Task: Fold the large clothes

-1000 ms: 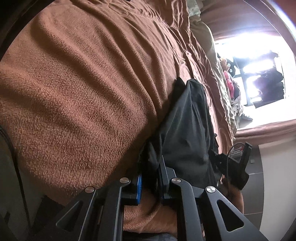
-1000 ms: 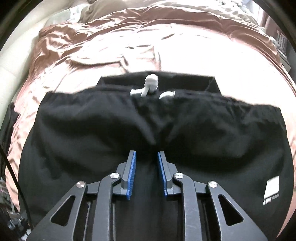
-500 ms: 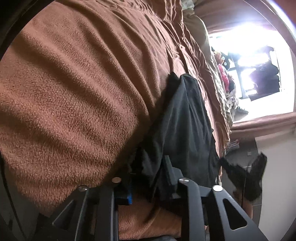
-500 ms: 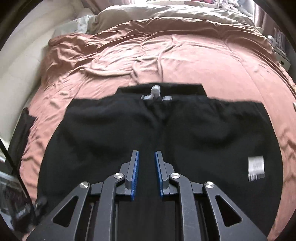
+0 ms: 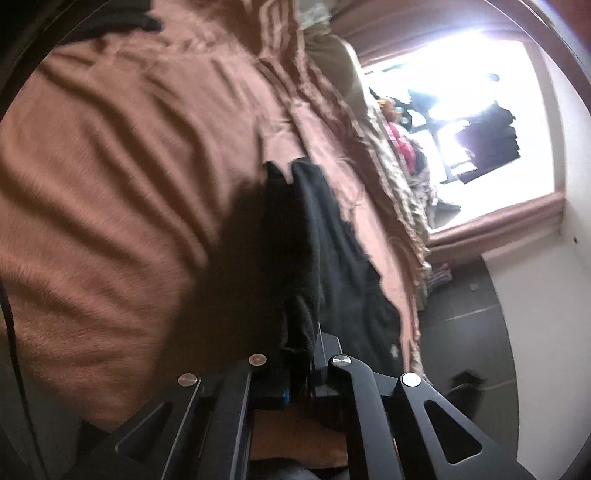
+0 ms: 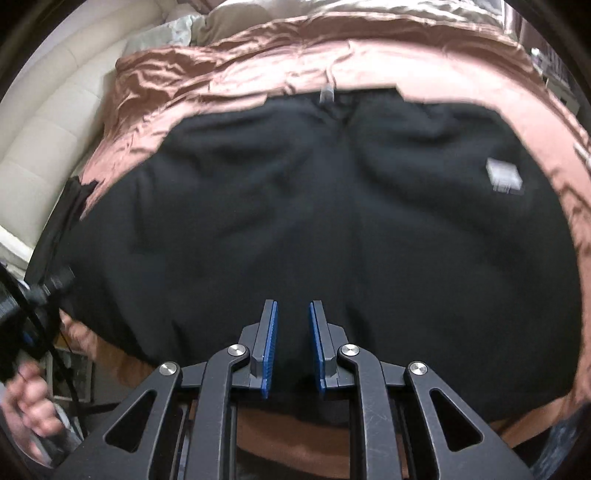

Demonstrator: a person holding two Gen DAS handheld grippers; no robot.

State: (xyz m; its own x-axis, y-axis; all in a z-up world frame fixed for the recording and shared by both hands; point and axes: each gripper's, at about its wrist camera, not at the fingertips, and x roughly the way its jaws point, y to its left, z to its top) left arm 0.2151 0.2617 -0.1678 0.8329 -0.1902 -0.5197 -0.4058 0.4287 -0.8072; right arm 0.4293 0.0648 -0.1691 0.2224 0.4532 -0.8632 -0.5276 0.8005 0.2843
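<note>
A large black garment [image 6: 332, 221] with a white label [image 6: 504, 175] lies spread on a bed with a brown cover [image 6: 177, 96]. My right gripper [image 6: 291, 343] hovers over its near edge, jaws slightly apart with nothing between them. My left gripper [image 5: 299, 362] is shut on the garment's edge [image 5: 295, 280] and holds it bunched at the side of the bed. The left gripper and the hand holding it also show at the far left of the right wrist view [image 6: 37, 295].
A cream padded headboard [image 6: 48, 122] runs along the left. Pillows [image 6: 221, 22] lie at the bed's far end. A bright window [image 5: 461, 110] with brown curtains and a dark floor [image 5: 465, 302] lie beyond the bed in the left wrist view.
The left gripper has lifted and pulled the garment's edge, bunching more black cloth in front of it. The right gripper has drawn back toward the garment's near edge, jaws a little wider.
</note>
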